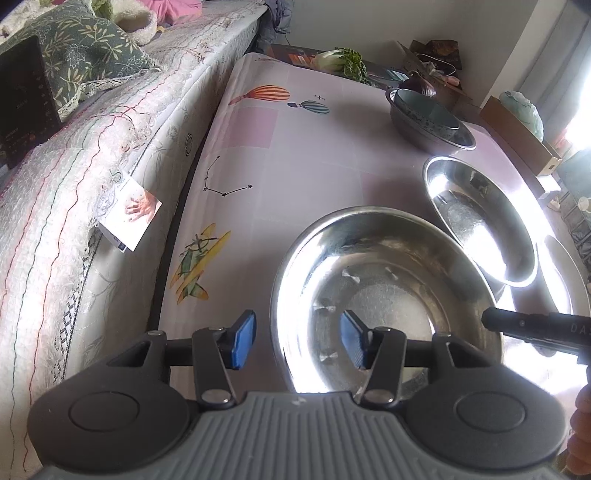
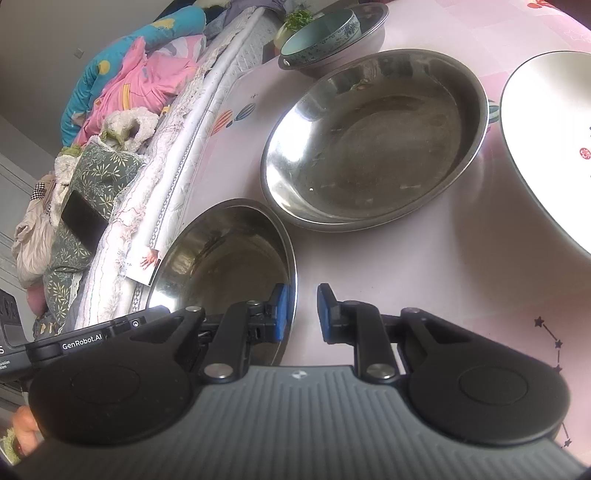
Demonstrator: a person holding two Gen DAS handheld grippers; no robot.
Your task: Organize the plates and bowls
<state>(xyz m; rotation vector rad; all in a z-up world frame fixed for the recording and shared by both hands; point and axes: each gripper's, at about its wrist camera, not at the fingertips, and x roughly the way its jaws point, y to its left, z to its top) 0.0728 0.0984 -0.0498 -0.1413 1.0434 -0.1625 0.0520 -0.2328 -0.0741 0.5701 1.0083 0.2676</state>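
Observation:
A steel bowl (image 1: 384, 291) sits on the pink tablecloth right before my left gripper (image 1: 297, 341), which is open with its jaws on either side of the bowl's near-left rim. The same bowl (image 2: 225, 262) shows in the right wrist view, where my right gripper (image 2: 301, 314) is open with its jaws on either side of the bowl's near-right rim. A second steel dish (image 1: 480, 218) (image 2: 373, 136) lies beyond. A white plate (image 2: 550, 140) lies at the right. A ceramic bowl (image 2: 325, 31) (image 1: 424, 110) is nested in a steel bowl (image 1: 432, 136) at the far end.
A quilted bed (image 1: 92, 166) with cushions and bedding runs along the table's left edge. A cabbage (image 1: 340, 61) and boxes (image 1: 517, 129) stand at the far end. The tablecloth (image 1: 288, 155) shows bare on the left.

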